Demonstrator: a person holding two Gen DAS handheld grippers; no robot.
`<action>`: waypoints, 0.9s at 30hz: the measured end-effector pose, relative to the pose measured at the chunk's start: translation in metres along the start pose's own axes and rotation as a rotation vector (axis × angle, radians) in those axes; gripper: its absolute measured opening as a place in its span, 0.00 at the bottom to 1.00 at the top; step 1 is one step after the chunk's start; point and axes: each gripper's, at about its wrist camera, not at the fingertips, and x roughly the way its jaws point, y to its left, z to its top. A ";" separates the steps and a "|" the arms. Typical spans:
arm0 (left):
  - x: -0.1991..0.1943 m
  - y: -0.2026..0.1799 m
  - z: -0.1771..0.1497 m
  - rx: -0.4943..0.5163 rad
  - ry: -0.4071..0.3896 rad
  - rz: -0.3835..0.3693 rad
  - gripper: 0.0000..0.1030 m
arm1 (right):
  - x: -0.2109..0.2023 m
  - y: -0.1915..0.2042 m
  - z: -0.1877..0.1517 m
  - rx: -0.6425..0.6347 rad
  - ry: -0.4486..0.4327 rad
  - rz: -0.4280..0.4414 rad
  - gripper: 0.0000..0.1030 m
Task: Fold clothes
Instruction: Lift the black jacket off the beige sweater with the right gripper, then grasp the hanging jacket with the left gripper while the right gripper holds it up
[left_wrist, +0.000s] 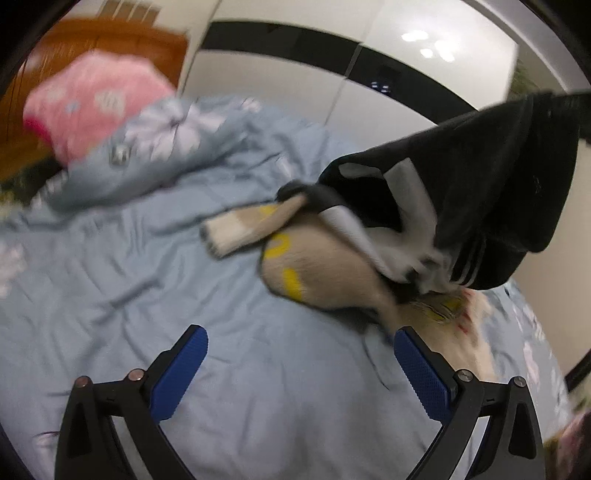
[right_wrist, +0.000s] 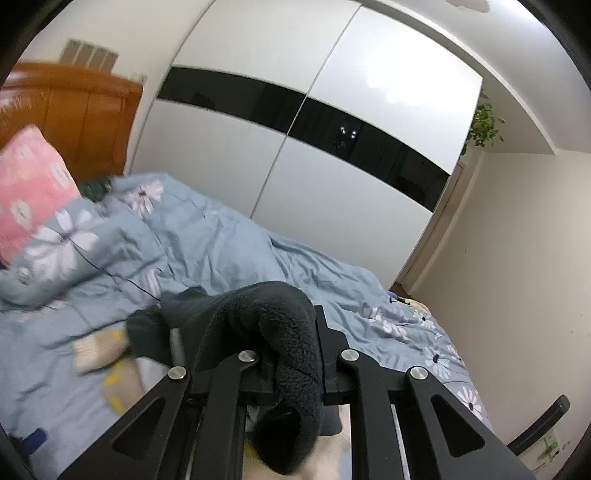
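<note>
A black garment with white stripes (left_wrist: 472, 192) hangs lifted above the bed at the right of the left wrist view. Under it lies a cream garment with yellow print (left_wrist: 314, 266). My left gripper (left_wrist: 301, 363) is open and empty, low over the blue bedding, with its blue pads (left_wrist: 181, 373) wide apart. My right gripper (right_wrist: 291, 354) is shut on the black garment's fleecy fabric (right_wrist: 269, 317), which drapes over its jaws and hides the fingertips. The cream garment shows in the right wrist view (right_wrist: 110, 354) below left.
A light blue floral duvet (left_wrist: 147, 258) covers the bed. A pink pillow (left_wrist: 85, 107) leans on the wooden headboard (right_wrist: 70, 114). A white and black wardrobe (right_wrist: 295, 147) stands behind the bed. A chair back (right_wrist: 539, 424) is at lower right.
</note>
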 end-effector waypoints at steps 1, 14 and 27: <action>-0.013 -0.008 0.001 0.029 -0.006 -0.001 0.99 | -0.016 -0.007 -0.001 0.002 0.003 0.010 0.13; -0.185 -0.025 0.010 0.155 -0.054 0.061 0.99 | -0.207 -0.053 -0.033 0.071 -0.009 0.087 0.13; -0.225 -0.130 -0.025 0.591 -0.056 -0.112 0.91 | -0.318 -0.096 -0.077 0.167 -0.015 0.122 0.13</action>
